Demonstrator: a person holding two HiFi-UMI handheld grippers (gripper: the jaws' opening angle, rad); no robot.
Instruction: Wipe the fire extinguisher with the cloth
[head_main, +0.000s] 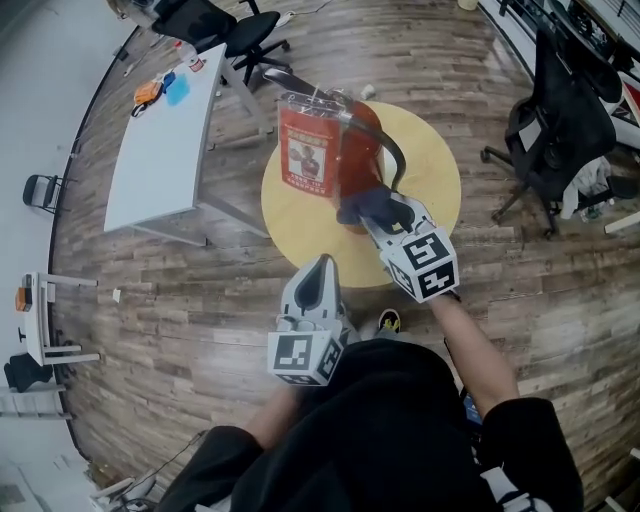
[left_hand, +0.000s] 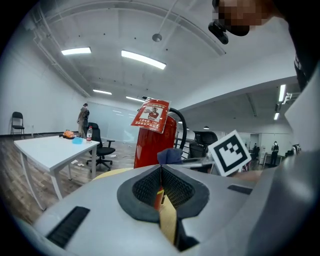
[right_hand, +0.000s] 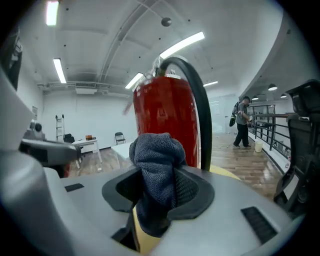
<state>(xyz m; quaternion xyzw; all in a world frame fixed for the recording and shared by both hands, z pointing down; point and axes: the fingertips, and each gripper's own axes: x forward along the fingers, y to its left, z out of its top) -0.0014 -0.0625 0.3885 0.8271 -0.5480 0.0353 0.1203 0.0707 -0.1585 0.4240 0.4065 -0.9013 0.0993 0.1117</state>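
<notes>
the right gripper (head_main: 378, 215) is clamped on a dark cloth (right_hand: 157, 165), holding it at the near base of the red fire extinguisher (head_main: 335, 150), which stands on a round yellow table (head_main: 430, 170). the left gripper (head_main: 318, 272) hangs nearer, jaws closed together, empty.

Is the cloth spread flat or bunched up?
Bunched up: the cloth is clamped as a crumpled wad in the right gripper.

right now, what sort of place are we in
Probably an open-plan office or lab: a white desk, black swivel office chairs on wood-plank flooring, and long strip lights on the ceiling.
</notes>
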